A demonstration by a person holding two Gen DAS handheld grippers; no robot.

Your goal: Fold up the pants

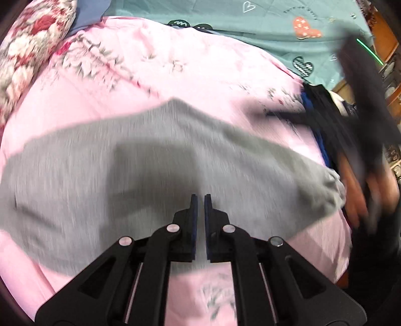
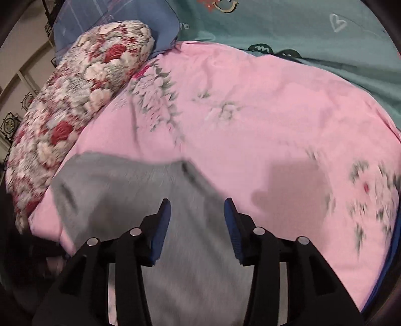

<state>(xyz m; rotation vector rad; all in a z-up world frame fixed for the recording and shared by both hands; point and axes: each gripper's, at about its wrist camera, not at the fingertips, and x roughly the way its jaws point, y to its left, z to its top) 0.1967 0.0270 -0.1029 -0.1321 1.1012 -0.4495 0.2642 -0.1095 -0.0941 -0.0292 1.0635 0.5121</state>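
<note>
Roughly counted: one pants (image 1: 140, 160), two grippers, one pink sheet (image 1: 175, 75), one floral pillow (image 1: 32, 45), one teal sheet (image 1: 275, 22), one blue pillow (image 2: 112, 22).

The pants are plain grey knit, no print, spread flat in a wide band on the pink sheet. In the left wrist view they lie ahead of and under the left gripper (image 1: 201, 198), running to both sides of it, with a peaked edge ahead of the tips. Motion blur smears the fabric, so seams and waistband cannot be made out.

The left gripper's blue pads sit nearly together with a thin gap; nothing is pinched between them. The right gripper (image 2: 198, 203) is spread wide, and the pants pass under and between its fingers without being clamped. A dark blurred form on the right of the left wrist view is probably the other tool with a hand (image 1: 361, 200) beside it; too blurred to confirm.

The pink sheet has faint flower prints. The floral pillow is ahead-left of both grippers. The teal sheet is far ahead and shows heart drawings; small curved writing there is unreadable. No brand labels are visible.
</note>
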